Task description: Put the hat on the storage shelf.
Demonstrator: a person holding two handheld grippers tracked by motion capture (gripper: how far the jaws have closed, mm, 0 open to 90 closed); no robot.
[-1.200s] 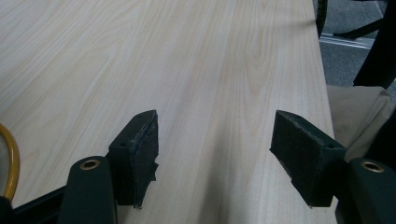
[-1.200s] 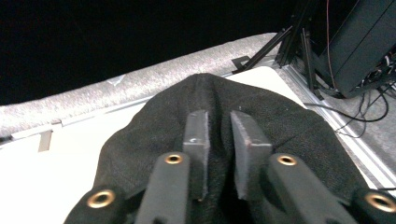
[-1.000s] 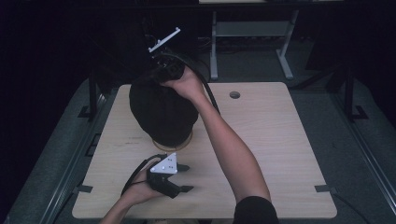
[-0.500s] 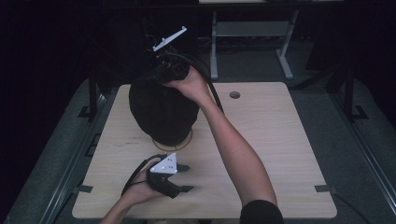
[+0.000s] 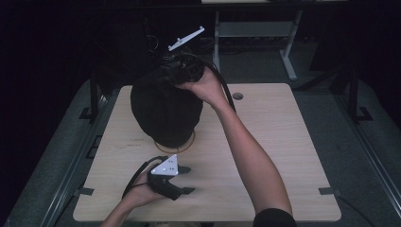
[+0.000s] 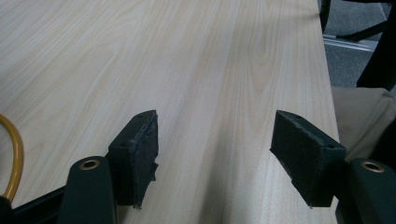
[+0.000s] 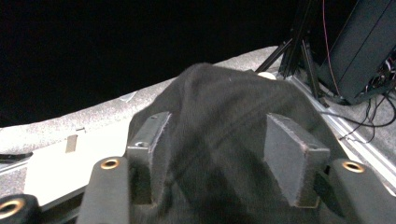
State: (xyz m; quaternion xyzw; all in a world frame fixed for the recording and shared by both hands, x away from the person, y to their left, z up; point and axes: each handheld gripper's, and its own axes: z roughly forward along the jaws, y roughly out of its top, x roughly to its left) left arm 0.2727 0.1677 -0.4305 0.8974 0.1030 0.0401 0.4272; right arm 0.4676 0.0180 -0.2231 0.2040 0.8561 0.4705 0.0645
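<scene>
Head form under black cap (image 5: 163, 111) hidden

The left gripper (image 6: 215, 154) is hovering low over the pale wooden table (image 6: 196, 60), its two black padded jaws standing wide apart with bare wood between them. A yellow ring (image 6: 14, 158) is curving in at the left edge.

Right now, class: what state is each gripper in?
Left gripper: open, nothing between its fingers, low over the table.
Right gripper: just been opening, over the black cloth.
</scene>
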